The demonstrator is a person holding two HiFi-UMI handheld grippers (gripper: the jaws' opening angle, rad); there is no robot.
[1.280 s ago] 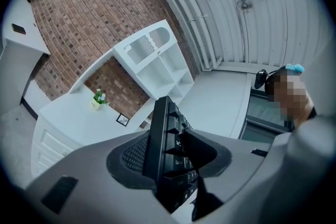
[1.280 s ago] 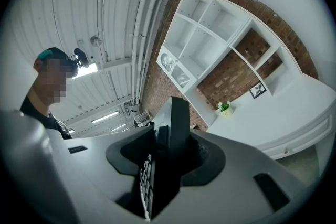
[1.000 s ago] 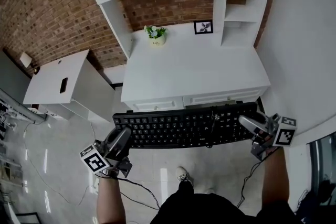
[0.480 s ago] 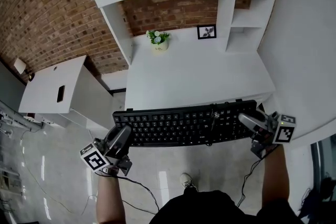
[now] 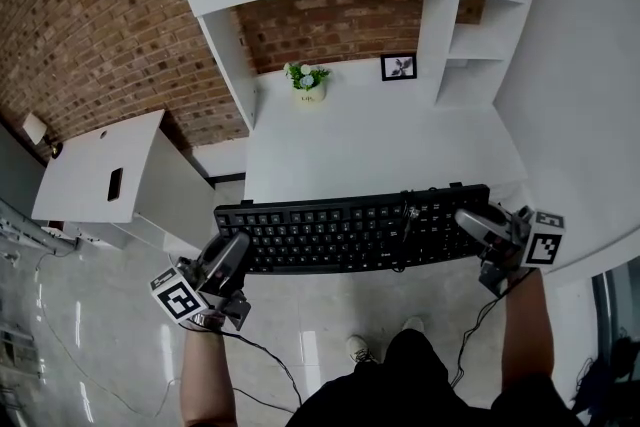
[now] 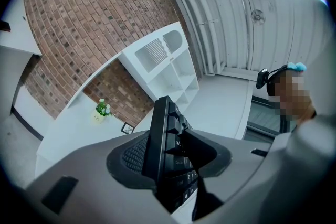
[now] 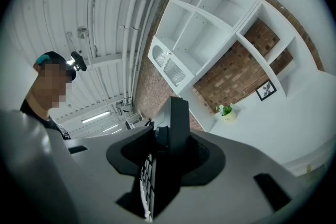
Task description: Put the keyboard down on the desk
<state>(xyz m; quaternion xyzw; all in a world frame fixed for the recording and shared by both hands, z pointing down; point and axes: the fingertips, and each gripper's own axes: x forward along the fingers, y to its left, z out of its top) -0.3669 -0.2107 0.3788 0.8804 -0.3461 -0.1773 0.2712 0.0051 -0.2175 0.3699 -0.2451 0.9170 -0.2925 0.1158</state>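
The black keyboard hangs level at the near edge of the white bench, its left end clamped between the jaws of the left gripper and its right end in the right gripper, well apart from the small potted plant and picture frame at the back.

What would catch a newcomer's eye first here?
The long black keyboard is held in the air at the near edge of the white desk, the left gripper clamped on its left end and the right gripper on its right. Behind, a potted plant and framed picture stand by the brick wall.
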